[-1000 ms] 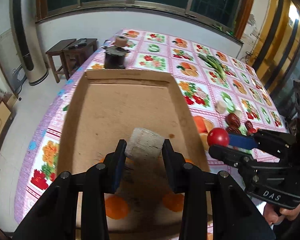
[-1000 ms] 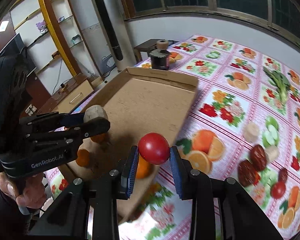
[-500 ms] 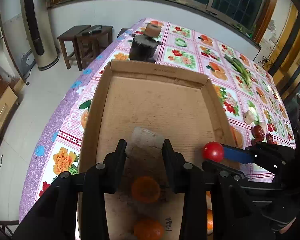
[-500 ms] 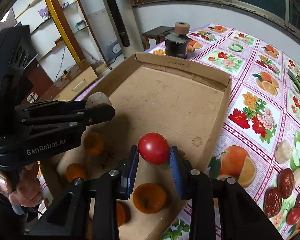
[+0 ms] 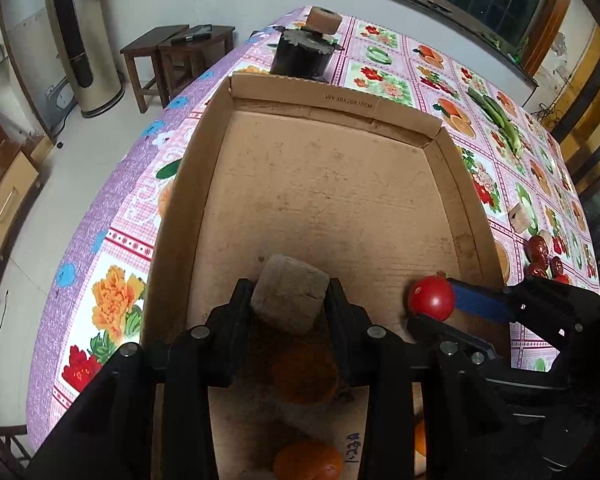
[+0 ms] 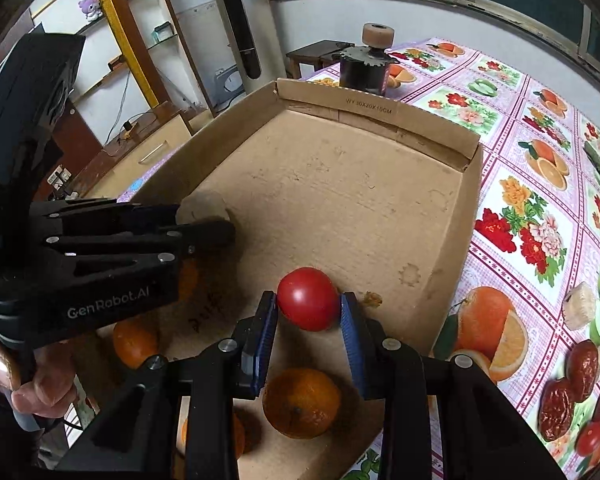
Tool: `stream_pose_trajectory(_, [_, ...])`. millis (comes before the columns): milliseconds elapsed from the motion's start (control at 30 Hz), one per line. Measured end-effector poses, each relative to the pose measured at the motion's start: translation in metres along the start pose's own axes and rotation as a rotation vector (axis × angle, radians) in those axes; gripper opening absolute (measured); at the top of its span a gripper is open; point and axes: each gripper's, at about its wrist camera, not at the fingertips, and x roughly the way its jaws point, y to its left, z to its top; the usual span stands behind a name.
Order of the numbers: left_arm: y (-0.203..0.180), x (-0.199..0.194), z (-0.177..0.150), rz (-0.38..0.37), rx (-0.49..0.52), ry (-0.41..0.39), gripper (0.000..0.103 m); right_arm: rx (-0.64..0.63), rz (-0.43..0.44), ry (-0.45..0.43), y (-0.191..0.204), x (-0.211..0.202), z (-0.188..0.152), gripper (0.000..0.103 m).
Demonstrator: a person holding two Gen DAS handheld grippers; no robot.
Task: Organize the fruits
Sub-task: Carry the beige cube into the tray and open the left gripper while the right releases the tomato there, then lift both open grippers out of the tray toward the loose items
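While blocky, the rough chunk [image 5: 289, 299] contrasts the glossy tomato [image 6: 309, 298].

A red tomato [image 6: 308, 299] sat over the brown cardboard box [image 6: 470, 216]; oranges [image 6: 302, 402] were orange, the tablecloth [image 6: 540, 184] pink-checked with fruit prints.

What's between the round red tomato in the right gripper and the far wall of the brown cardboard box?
Only bare cardboard floor, seen in the right wrist view, between the round red tomato and the brown cardboard box far wall.
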Motion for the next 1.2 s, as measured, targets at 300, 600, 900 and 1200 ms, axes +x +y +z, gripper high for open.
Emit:
stream_pose_trajectory(300, [-0.001,-0.017,-0.004,-0.004,-0.01,-0.03,0.036,0.0,-0.004,-0.037,0.002,-0.025,-0.005,0.045])
stream_pose_trajectory(600, [-0.013,-0.043,-0.01,-0.021,0.006,-0.082,0.039,0.027,0.005,-0.102,-0.001,-0.066,-0.022,0.045])
stream_pose_trajectory(900, [-0.032,-0.06,-0.016,-0.04,0.038,-0.116,0.046,0.072,-0.015,-0.144,-0.016,-0.097,-0.043,0.045])
stream_pose_trajectory(1200, [-0.054,-0.066,-0.024,-0.066,0.068,-0.119,0.046,0.132,-0.044,-0.146,-0.044,-0.112,-0.068,0.045])
